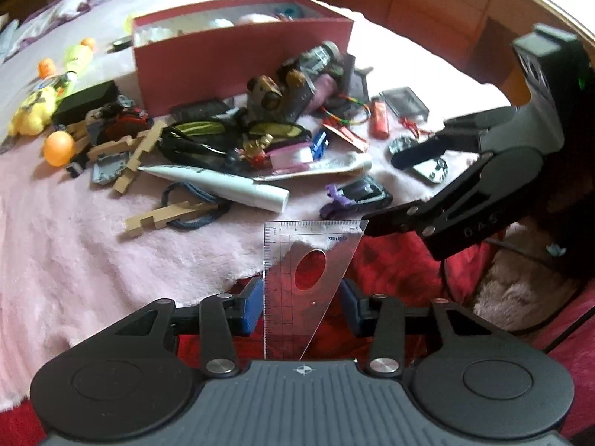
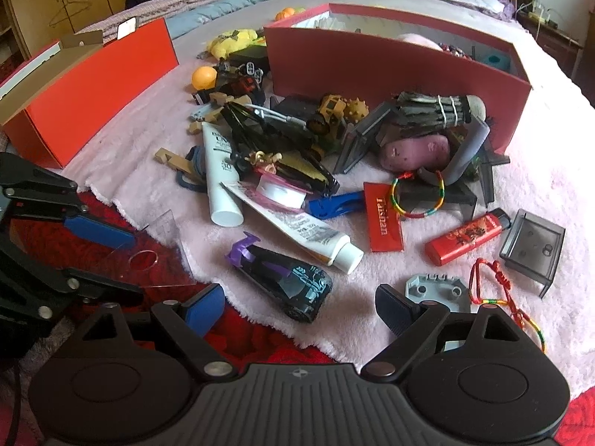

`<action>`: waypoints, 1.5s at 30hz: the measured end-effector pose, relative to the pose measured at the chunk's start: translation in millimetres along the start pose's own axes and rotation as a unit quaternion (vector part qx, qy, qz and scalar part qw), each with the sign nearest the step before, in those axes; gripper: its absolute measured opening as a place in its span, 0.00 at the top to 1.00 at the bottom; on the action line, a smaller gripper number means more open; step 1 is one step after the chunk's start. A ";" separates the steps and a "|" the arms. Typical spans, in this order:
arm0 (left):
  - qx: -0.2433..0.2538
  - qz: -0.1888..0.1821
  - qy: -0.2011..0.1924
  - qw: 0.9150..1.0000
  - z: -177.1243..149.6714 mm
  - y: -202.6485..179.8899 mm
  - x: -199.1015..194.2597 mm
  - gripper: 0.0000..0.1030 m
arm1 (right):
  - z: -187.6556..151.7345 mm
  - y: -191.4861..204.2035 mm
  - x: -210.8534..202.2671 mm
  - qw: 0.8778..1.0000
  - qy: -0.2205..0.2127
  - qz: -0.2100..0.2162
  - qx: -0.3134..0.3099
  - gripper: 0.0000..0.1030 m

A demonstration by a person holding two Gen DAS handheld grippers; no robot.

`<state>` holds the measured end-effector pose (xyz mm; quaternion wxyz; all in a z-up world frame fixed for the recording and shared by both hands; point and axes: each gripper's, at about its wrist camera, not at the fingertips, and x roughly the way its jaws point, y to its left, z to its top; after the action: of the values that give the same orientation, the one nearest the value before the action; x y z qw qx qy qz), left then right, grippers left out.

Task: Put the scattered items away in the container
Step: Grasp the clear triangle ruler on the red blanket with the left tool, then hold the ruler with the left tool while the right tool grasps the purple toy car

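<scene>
My left gripper [image 1: 301, 308] is shut on a clear plastic set square [image 1: 297, 260], whose edges sit between the blue pads [image 1: 251, 308]. In the right wrist view this gripper [image 2: 135, 264] holds the set square [image 2: 156, 256] over the red bedding at the left. The red box [image 1: 241, 63] [image 2: 390, 70] stands at the back with several things inside. In front of it lies a heap of scattered items. My right gripper [image 2: 301, 310] is open just short of a black toy car [image 2: 286, 282], and it shows at the right in the left wrist view [image 1: 381, 193].
The heap on the pink blanket [image 1: 111, 245] includes a white tube [image 2: 219, 174], a red lighter [image 2: 468, 238], a striped bracelet [image 2: 418, 197], wooden pieces [image 1: 163, 217] and an orange ball [image 1: 57, 146]. A second red box [image 2: 93, 85] lies at the left.
</scene>
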<state>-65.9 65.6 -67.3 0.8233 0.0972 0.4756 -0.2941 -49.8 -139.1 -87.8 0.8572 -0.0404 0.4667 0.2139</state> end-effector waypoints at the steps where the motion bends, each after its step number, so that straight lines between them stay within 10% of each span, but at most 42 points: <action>1: -0.007 0.006 -0.003 1.000 -0.6 1.0 -1.7 0.56 | 0.6 0.8 -1.2 1.000 -0.004 0.001 -0.002 0.13; 20: -0.094 0.057 -0.040 0.993 9.1 20.2 -1.0 0.56 | 12.5 11.7 17.1 0.999 0.025 0.015 -0.024 0.33; 28: -0.102 0.065 -0.039 0.992 8.0 20.7 -0.8 0.56 | 10.0 10.4 13.6 1.000 0.018 0.007 -0.024 0.61; 45: -0.103 0.060 -0.068 0.991 28.2 20.3 -9.8 0.56 | 18.5 -5.8 -23.6 0.999 -0.033 0.006 0.000 0.61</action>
<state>-37.4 73.4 -46.6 0.8757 0.0202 0.4394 -0.1994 -44.2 -147.1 -58.8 0.8707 -0.0308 0.4386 0.2202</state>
